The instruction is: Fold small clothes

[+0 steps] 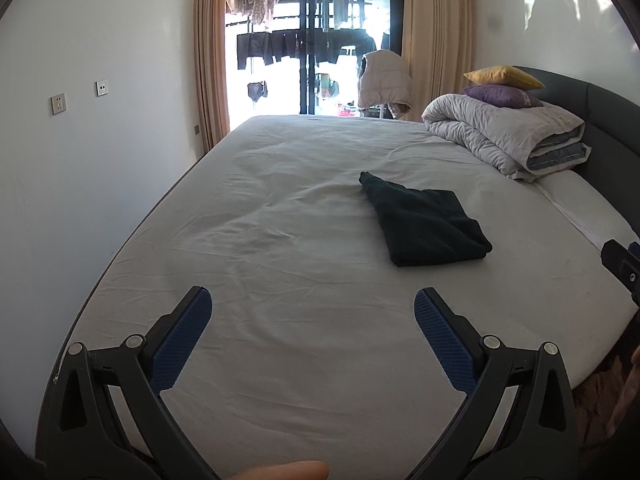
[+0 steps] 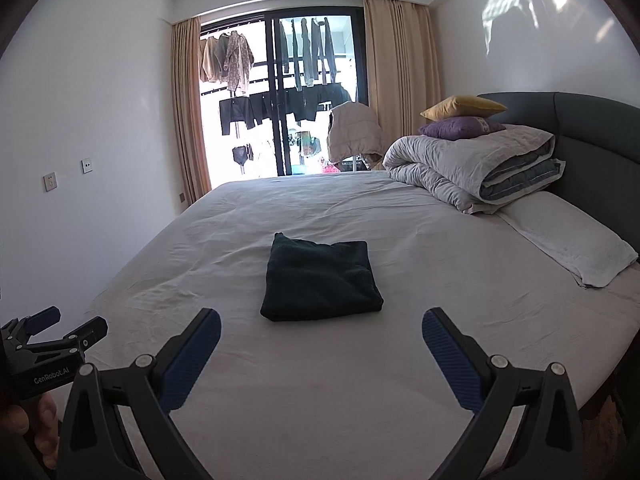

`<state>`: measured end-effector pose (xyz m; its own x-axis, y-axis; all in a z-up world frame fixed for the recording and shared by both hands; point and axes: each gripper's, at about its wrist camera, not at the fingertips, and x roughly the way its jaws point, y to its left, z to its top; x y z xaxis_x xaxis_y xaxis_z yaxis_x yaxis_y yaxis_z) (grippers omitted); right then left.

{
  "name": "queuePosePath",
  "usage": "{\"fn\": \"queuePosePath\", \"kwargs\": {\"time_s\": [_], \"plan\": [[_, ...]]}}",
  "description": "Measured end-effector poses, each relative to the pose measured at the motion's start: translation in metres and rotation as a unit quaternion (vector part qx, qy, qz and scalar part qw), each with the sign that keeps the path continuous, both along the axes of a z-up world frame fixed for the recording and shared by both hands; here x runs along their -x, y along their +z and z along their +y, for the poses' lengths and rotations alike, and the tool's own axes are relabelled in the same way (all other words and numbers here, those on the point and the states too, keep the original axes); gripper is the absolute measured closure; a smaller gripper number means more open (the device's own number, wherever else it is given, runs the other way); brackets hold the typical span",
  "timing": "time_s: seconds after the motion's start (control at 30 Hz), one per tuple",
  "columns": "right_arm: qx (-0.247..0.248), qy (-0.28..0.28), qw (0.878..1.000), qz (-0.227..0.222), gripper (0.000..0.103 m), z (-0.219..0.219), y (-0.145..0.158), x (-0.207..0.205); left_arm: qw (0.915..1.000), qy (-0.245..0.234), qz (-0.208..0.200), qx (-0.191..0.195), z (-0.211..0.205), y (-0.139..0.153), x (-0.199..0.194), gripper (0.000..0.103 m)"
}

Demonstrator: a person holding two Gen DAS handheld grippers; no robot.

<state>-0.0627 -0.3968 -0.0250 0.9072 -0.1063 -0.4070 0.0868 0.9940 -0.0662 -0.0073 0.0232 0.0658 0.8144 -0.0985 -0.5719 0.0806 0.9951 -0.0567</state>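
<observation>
**Folded dark garment on a bed, both grippers spread wide above the sheet**

Two views look forward along hand-held grippers over a wide bed (image 2: pixel 304 364) covered in a pale, wrinkled sheet.

A small dark garment (image 2: pixel 320 280) lies folded into a flat packet near the middle of the sheet. From the right wrist it sits straight ahead, beyond the fingertips and not touching them. From the left wrist the same dark garment (image 1: pixel 420 222) lies ahead and to the right, with one corner trailing off to a narrow point away from the camera.

The left gripper (image 1: pixel 313 308) hovers over bare sheet, its jaws wide apart and holding nothing; the blue textured pads (image 1: pixel 182 340) face each other across the gap. The right gripper (image 2: pixel 321 330) is likewise spread wide and empty, just short of the garment's near edge.

In the right wrist view the left gripper (image 2: pixel 70 324) appears at the far left edge, seen side-on.

At the head of the bed, on the right, a folded grey duvet (image 2: pixel 472 170) carries a purple cushion (image 2: pixel 460 127) and a yellow cushion (image 2: pixel 464 107) stacked on top. A white pillow (image 2: pixel 568 244) lies flat beside the duvet. Beyond the bed, beige curtains (image 2: pixel 400 92) frame a glass door with laundry (image 2: pixel 228 60) hanging outside
</observation>
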Motion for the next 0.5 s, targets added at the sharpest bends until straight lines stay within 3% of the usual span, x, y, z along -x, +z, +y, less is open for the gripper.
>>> {"fn": "queuePosePath", "kwargs": {"time_s": [0.5], "plan": [[-0.004,0.018,0.999,0.029,0.000,0.012,-0.013,-0.005,0.9997,0.001,0.024,0.000,-0.003,-0.015,-0.022,0.000]]}}
